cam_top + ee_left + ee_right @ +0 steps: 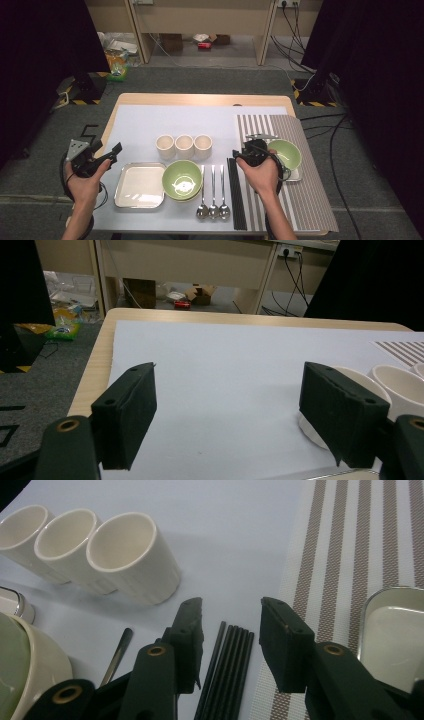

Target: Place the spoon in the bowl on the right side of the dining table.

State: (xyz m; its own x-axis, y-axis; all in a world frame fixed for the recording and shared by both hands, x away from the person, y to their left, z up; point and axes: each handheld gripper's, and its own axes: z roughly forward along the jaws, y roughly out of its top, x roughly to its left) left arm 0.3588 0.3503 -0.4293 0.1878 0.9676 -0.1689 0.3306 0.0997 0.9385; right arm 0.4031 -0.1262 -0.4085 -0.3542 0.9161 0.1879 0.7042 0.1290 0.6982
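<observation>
My right gripper (245, 152) (231, 607) hangs open just above the far ends of several black chopsticks (236, 195) (227, 665). The chopsticks lie below the gap between its jaws, and the pads are not pressing on them. They rest on the white mat beside the striped placemat (310, 190) (350, 555). My left gripper (114, 154) (231, 372) is held open at the table's left edge, with nothing between its jaws. It points toward three cream cups (184, 146) (400, 385) (132, 555) standing in a row.
A green bowl (182, 179) (10, 665) sits beside a square cream plate (140, 185). Three spoons (212, 190) lie between the bowl and the chopsticks. A second green bowl (286, 152) rests on a small square plate (395, 630) on the striped placemat.
</observation>
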